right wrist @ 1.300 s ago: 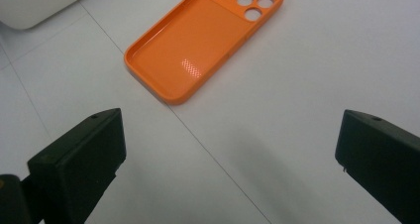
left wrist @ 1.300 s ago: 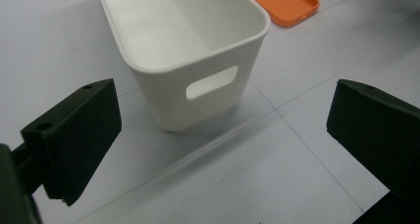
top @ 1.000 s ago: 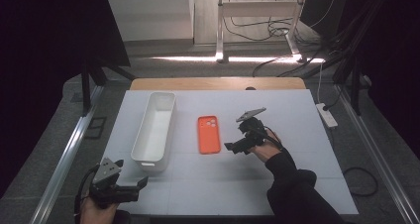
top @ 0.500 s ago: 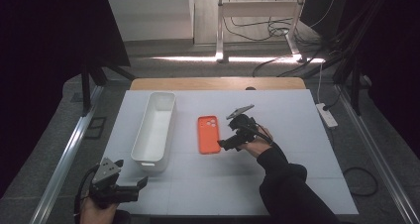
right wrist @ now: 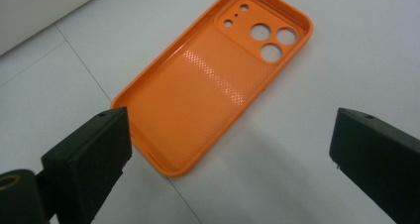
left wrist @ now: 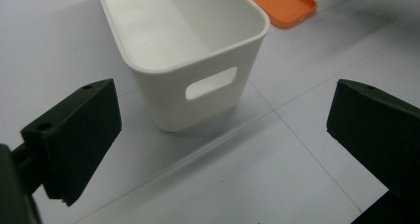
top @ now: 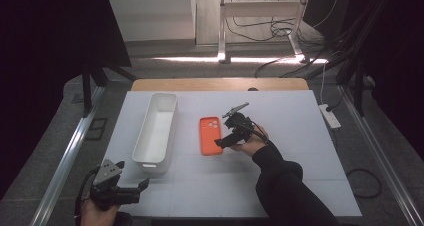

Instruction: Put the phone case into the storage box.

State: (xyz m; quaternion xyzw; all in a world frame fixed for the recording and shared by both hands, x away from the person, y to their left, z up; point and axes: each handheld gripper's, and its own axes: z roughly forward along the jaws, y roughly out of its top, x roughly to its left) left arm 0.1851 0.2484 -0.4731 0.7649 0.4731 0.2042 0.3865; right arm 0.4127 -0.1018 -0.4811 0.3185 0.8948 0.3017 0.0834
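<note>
Two wide-spread sets of jaws: we are holding our left gripper [top: 131, 192] just short of the white bin [left wrist: 183, 50]. Our right gripper [top: 223, 141] is hovering with the orange phone case [right wrist: 218, 75] lying ahead between its jaws, untouched.

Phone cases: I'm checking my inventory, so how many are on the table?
1. The orange phone case lies open side up beside the white bin, just ahead of the open right gripper.
</note>
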